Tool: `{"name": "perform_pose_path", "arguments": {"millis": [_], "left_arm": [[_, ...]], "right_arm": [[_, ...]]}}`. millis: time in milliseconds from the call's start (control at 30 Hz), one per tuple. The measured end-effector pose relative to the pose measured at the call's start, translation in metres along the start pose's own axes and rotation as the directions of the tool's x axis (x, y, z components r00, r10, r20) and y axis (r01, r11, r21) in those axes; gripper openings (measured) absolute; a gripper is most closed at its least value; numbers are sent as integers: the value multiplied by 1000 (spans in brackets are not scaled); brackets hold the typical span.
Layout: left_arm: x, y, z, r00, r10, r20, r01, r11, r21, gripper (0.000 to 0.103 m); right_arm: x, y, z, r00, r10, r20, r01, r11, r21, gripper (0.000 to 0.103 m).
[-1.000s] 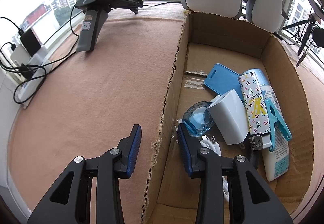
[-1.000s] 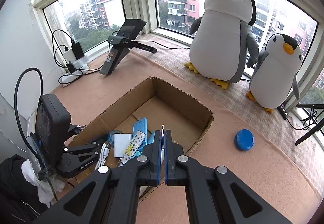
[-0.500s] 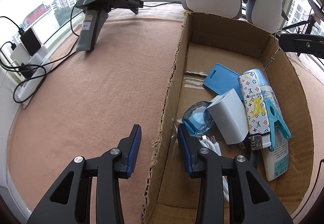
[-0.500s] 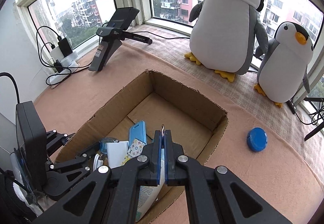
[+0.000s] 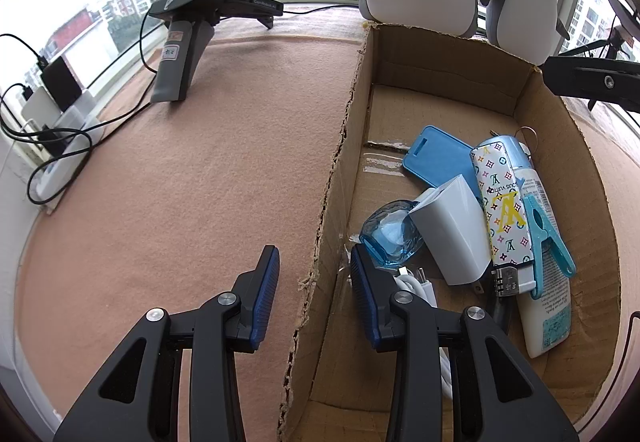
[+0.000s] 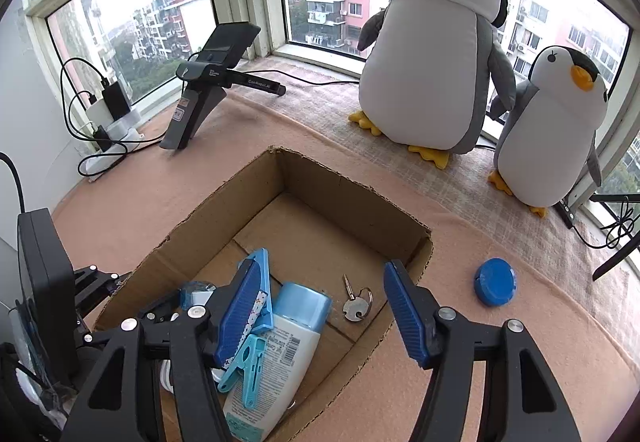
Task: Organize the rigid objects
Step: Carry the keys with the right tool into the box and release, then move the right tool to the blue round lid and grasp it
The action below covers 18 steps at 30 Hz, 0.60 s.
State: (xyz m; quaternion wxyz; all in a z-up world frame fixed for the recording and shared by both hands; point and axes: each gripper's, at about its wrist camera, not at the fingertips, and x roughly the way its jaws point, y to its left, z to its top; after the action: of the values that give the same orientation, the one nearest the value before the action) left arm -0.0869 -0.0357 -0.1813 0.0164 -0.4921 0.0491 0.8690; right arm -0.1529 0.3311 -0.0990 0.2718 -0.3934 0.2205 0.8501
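Window bay with tall panes on every side, pinkish felt table (image 6: 460,374) below, cardboard box (image 6: 356,210) in the middle of it. Two plush penguins (image 6: 432,54) at the back, off task.

Right gripper (image 6: 320,306) above the box's near corner, fingers spread wide and empty. Directly beneath, flat on the box floor: a small key (image 6: 354,304) on its ring, beside the lotion bottle (image 6: 280,358). Left gripper (image 5: 314,290) also parted, straddling the box's torn side wall without pinching it, nothing held.

Outstanding on the felt, just right of the box: blue round lid (image 6: 495,281). Probably hard plastic and light, though too small here to be sure. Stiff, smooth-rimmed, so liable to slip; best pinched across the diameter, low on the rim. Little risk of breakage if dropped.
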Motion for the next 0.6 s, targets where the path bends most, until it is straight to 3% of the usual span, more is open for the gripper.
{"name": "perform_pose_path", "arguments": {"millis": [600], "left_arm": [[-1, 0, 1, 1000, 7, -1, -7, 1000, 4, 36]], "right_arm": [[-14, -70, -15, 1000, -14, 7, 13, 987, 163, 63]]}}
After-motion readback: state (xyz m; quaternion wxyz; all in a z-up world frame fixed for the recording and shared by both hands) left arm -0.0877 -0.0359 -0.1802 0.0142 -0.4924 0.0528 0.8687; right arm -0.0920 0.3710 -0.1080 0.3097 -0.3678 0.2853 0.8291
